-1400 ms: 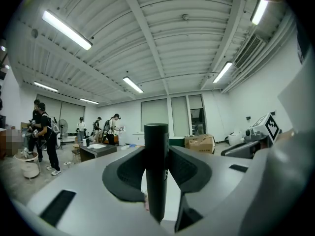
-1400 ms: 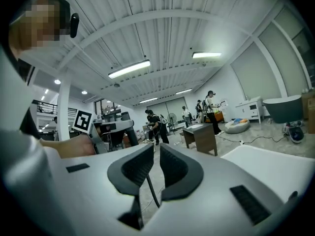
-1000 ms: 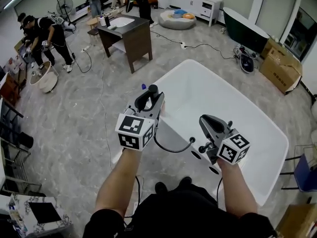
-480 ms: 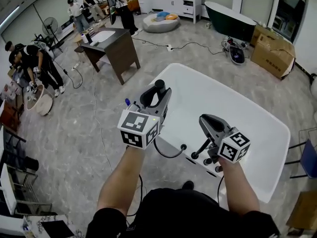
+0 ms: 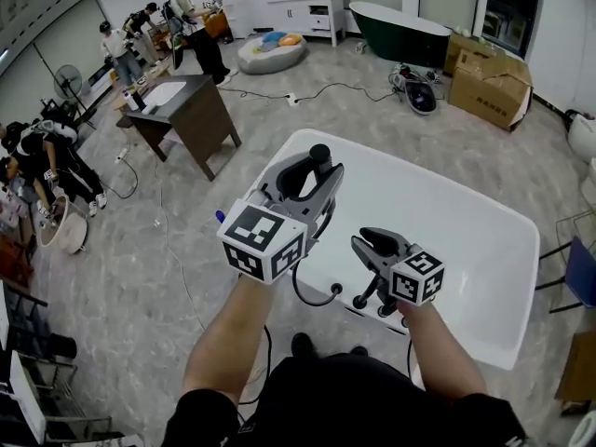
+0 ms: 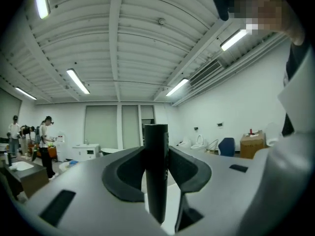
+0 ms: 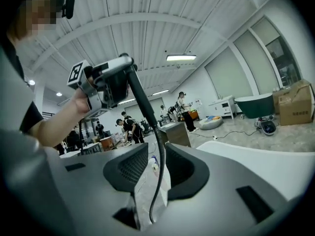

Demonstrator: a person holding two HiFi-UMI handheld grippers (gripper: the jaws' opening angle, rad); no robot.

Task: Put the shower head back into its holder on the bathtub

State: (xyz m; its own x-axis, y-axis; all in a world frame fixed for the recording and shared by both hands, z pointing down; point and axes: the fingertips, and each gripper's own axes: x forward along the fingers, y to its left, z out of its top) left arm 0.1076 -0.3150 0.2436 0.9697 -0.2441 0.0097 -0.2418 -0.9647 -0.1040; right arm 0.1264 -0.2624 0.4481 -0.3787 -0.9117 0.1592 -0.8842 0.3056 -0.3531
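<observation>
The left gripper and right gripper have smooth grey shells with dark rectangular slots on top. Their curved black jaw pads carry a fine dotted texture. At each gripper's rear end, behind the jaws, sits a white cube printed with black square markers. Behind the cubes the forearms are bare, and the person wears a black short-sleeved top.

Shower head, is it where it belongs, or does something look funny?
It's out of place: the shower head is up in the air, clamped in the left gripper above the bathtub, its hose dangling in a loop.
</observation>
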